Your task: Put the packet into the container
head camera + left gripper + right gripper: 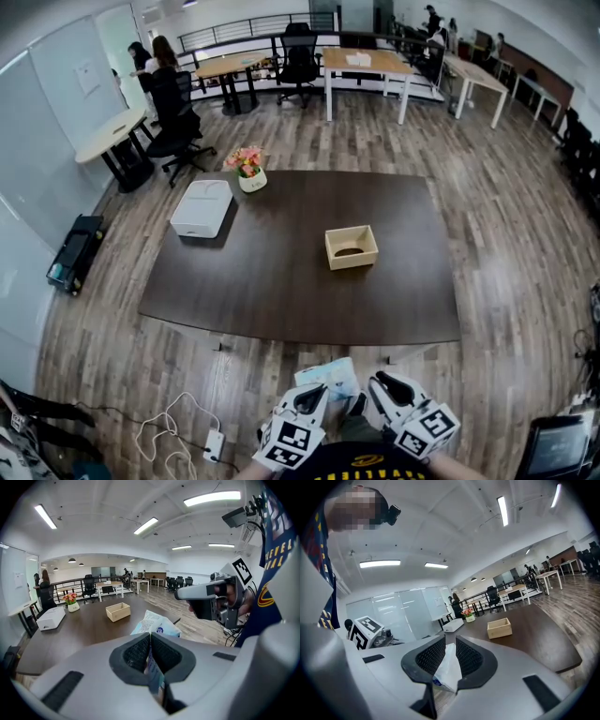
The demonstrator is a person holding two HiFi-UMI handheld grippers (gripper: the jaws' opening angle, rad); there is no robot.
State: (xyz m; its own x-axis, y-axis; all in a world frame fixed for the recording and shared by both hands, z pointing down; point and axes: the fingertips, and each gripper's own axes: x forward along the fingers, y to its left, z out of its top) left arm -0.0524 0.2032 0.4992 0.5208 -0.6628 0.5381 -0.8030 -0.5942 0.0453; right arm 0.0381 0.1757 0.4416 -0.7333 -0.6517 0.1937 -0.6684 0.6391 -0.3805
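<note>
Both claws (314, 396) (382, 384) grip the packet (330, 375), seemingly half-hidden.

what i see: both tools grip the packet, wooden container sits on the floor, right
No: left tool and right tool grip the packet, but the wooden container sits on the dark table; the head view shows it.

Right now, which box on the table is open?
The wooden box: it has no lid and its inside shows. The white box by the flowers is closed.
</note>
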